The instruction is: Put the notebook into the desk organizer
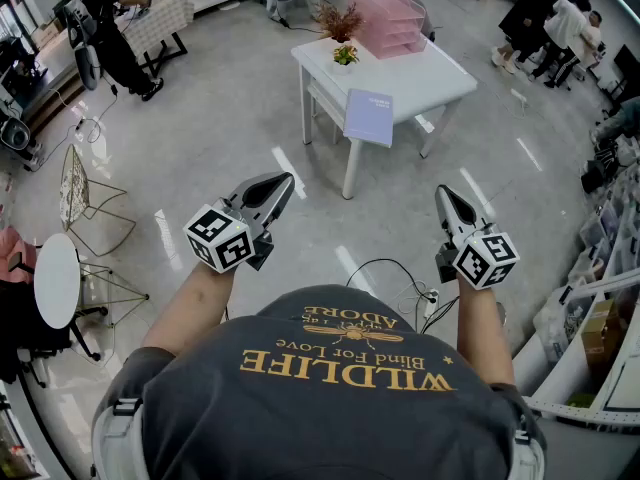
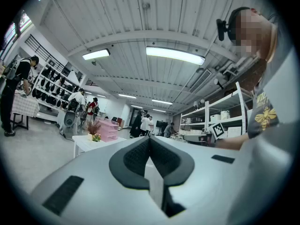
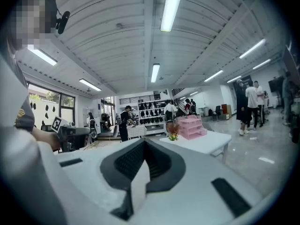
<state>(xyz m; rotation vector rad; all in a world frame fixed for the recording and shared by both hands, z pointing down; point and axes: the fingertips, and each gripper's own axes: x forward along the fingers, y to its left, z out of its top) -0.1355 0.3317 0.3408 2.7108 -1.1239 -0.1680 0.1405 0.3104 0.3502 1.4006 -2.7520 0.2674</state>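
A pale blue notebook (image 1: 369, 116) lies at the front edge of the white table (image 1: 420, 78), some way ahead of me. The pink tiered desk organizer (image 1: 388, 23) stands at the table's far side. It also shows in the left gripper view as the organizer (image 2: 108, 129) and in the right gripper view as the organizer (image 3: 192, 127). My left gripper (image 1: 285, 181) and right gripper (image 1: 443, 192) are held in the air in front of my chest, well short of the table. Both are shut and hold nothing. The dark pads (image 2: 138, 154) of the left and the pads (image 3: 129, 161) of the right meet.
A small potted plant (image 1: 345, 55) and dried flowers (image 1: 338, 18) stand beside the organizer. A wire chair (image 1: 85, 193) and a round white table (image 1: 55, 280) are to my left. A black cable (image 1: 400, 278) lies on the floor by my feet. Shelving lines the right side, and people stand far off.
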